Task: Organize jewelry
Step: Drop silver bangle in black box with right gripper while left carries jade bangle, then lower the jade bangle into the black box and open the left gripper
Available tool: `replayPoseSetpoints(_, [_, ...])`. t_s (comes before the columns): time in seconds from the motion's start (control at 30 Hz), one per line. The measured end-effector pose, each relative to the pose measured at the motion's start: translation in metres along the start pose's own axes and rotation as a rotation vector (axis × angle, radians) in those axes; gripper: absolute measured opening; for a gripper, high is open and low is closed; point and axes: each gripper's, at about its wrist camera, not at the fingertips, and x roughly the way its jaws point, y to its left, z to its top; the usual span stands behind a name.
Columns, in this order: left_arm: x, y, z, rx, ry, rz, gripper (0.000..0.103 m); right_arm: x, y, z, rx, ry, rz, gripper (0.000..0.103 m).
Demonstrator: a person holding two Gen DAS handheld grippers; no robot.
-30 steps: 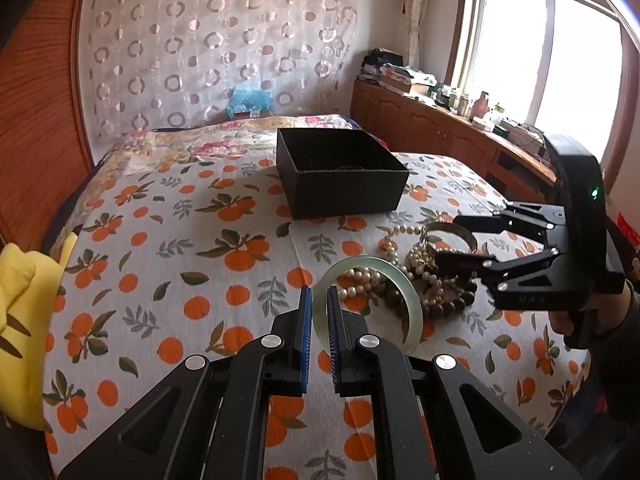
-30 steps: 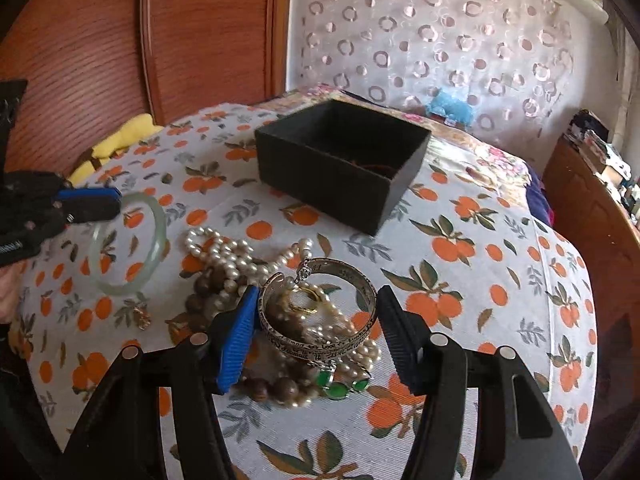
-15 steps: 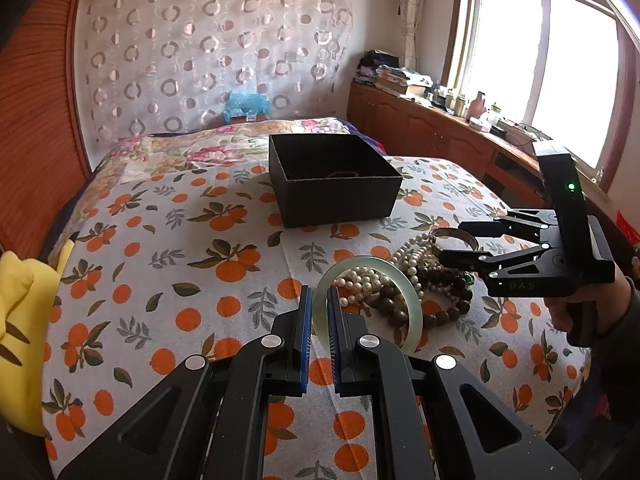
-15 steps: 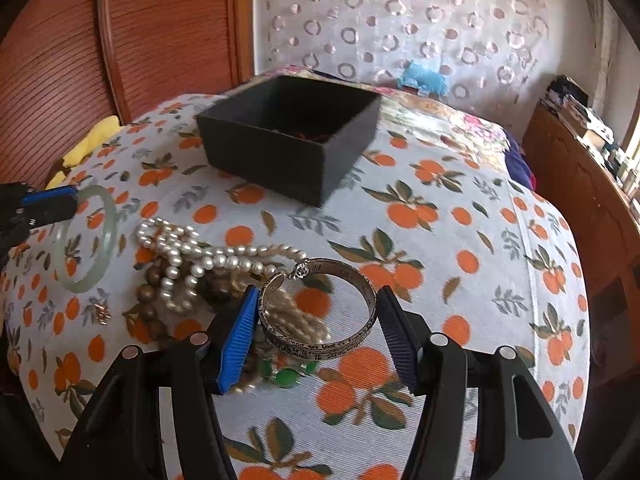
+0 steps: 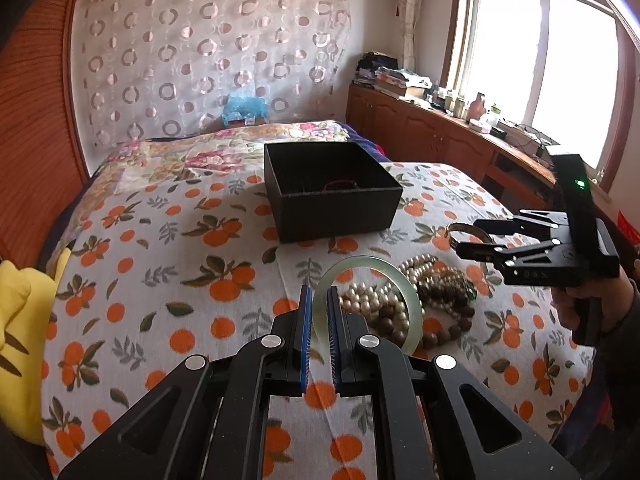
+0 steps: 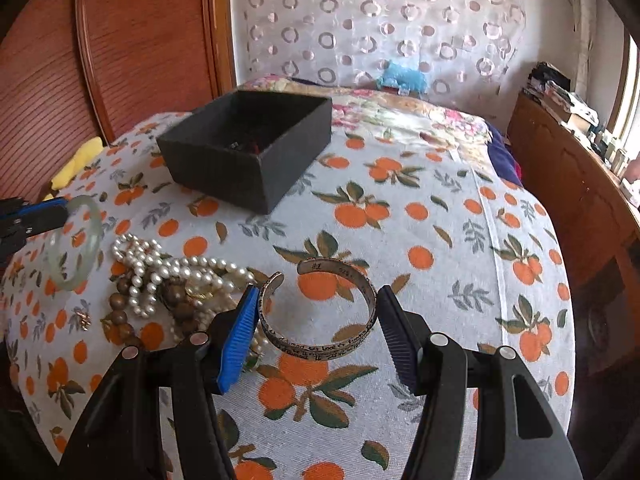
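Note:
My left gripper [image 5: 317, 300] is shut on a pale green jade bangle [image 5: 414, 300] and holds it above the bed; it also shows at the left of the right wrist view [image 6: 90, 236]. My right gripper [image 6: 316, 312] is shut on a silver cuff bracelet [image 6: 362, 324], held above the cloth; the cuff shows in the left wrist view [image 5: 466, 229] too. A heap of pearl and brown bead necklaces [image 6: 168, 280] lies on the orange-print cloth [image 6: 400, 216]. An open black box [image 5: 332, 192] stands farther back, something dark red inside.
A wooden headboard [image 6: 120, 40] rises at the left. A yellow cloth [image 5: 16, 308] lies at the bed's left edge. A wooden cabinet [image 5: 440, 140] with clutter runs along the window on the right.
My right gripper has lifted the silver cuff off the jewelry heap and carried it right. My left gripper has raised the jade bangle slightly.

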Motion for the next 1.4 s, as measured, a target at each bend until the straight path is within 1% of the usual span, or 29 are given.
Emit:
replayPoseSetpoints(0.2, [0.01,-0.002,0.024,0.012,-0.029,0.012,0.007,-0.012,0.007,0.013,-0.018,-0.074,0.032,0.062])
replayPoseSetpoints(0.4, [0.019,0.003,0.046,0.014,-0.05,0.031,0.007,-0.014,0.013,0.038,-0.041,-0.128,0.047,0.062])
replayPoseSetpoints(0.53, [0.028,0.009,0.06,0.009,-0.054,0.051,0.007,-0.006,0.017,0.059,-0.07,-0.165,0.061,0.062])
replayPoseSetpoints(0.73, [0.031,0.022,0.075,-0.006,-0.064,0.079,0.007,0.017,0.025,0.088,-0.111,-0.176,0.065,0.063])
replayPoseSetpoints(0.9, [0.036,0.031,0.086,-0.01,-0.067,0.101,0.007,0.036,0.031,0.103,-0.133,-0.167,0.088,0.063])
replayPoseSetpoints(1.13, [0.043,0.034,0.098,-0.007,-0.072,0.119,0.007,0.056,0.039,0.108,-0.153,-0.142,0.095,0.063])
replayPoseSetpoints(1.3, [0.052,0.033,0.104,-0.006,-0.059,0.121,0.007,0.049,0.033,0.103,-0.126,-0.158,0.123,0.064])
replayPoseSetpoints(1.4, [0.062,0.031,0.109,-0.005,-0.046,0.119,0.007,0.039,0.022,0.097,-0.1,-0.175,0.114,0.064])
